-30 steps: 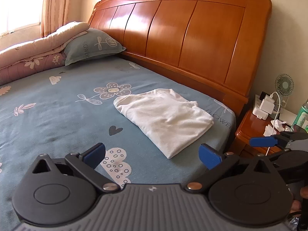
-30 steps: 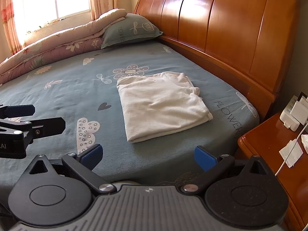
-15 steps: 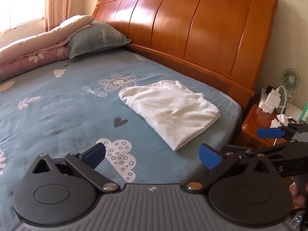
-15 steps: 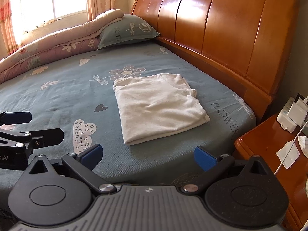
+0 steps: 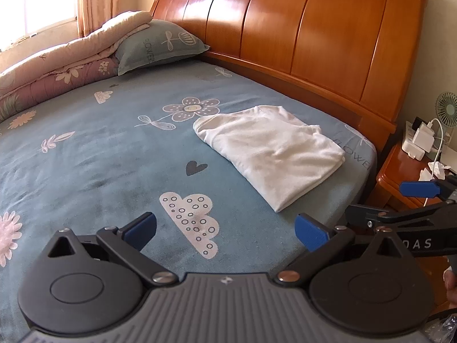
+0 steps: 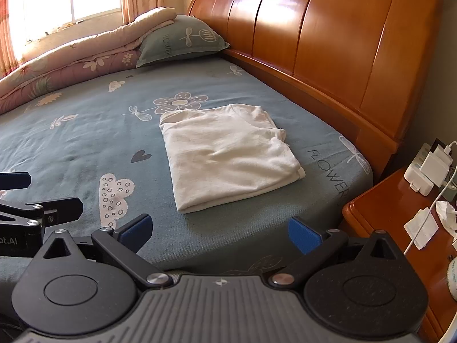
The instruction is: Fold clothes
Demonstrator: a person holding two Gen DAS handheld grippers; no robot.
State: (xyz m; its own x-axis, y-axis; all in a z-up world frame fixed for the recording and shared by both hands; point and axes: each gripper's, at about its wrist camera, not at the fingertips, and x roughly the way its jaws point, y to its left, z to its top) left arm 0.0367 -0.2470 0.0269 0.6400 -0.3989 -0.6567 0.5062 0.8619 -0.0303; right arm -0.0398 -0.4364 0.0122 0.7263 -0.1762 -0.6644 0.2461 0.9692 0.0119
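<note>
Currently the bed (image 6: 85, 131), covered by a blue patterned sheet, fills both wrist views, with the wooden headboard (image 6: 328, 37) along its far edge. A rolled quilt (image 6: 71, 63) and a grey-green pillow (image 6: 182, 43) lie against the headboard end farthest from the garment. The white garment (image 6: 228, 154) lies flat on the sheet as a compact folded rectangle, near the headboard and close to the bed corner next to the wooden nightstand (image 6: 380, 214); a white charger block (image 6: 431, 165) rests on the nightstand. Both grippers hover over the bed edge opposite the headboard, well apart from the garment. The left gripper (image 5: 225, 227) has its jaws released and spread wide, grasping nothing; the right gripper (image 6: 218, 230) likewise has its jaws released and empty. Judging by the neat outline, the fold appears complete or nearly complete. If a further fold is required, approach low from the edge nearest the grippers, seat one jaw under all layers at each near corner, clench both together, and carry the edge toward the headboard in one level motion so the layers do not slip or bunch.
</note>
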